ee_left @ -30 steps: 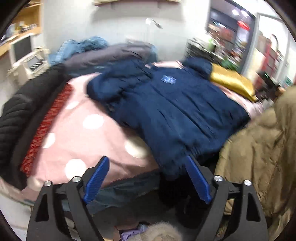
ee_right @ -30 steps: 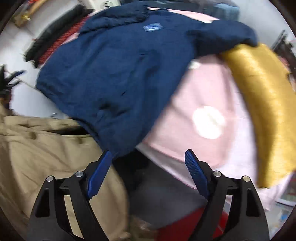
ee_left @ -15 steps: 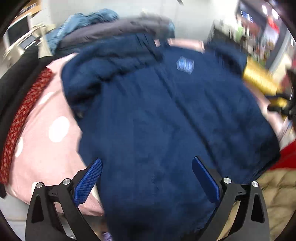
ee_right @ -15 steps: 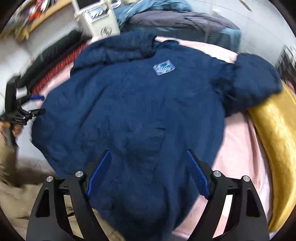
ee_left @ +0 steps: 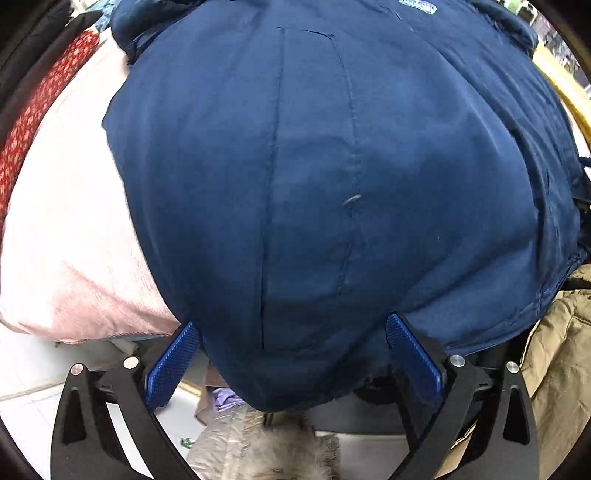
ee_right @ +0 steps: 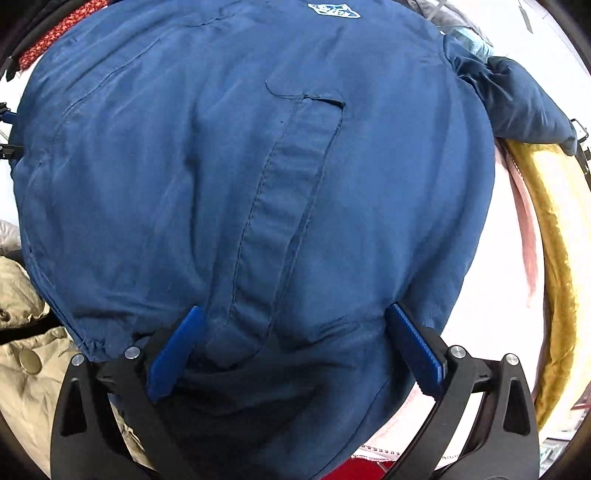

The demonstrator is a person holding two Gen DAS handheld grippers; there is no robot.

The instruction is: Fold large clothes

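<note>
Pink bedding (ee_left: 66,229) now mostly hidden; navy jacket (ee_left: 332,184) hem between both grippers' wide-spread fingers (ee_left: 173,363), closer than before.

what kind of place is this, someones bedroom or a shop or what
Probably a bedroom or a clothes-sorting spot, though I can't be sure: a navy jacket lies on a pink bedcover, with a tan coat and red patterned fabric heaped around it.

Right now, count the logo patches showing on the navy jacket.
1. A single logo patch sits at the far end of the navy jacket, beyond the pocket flap; others may be hidden underneath.
</note>
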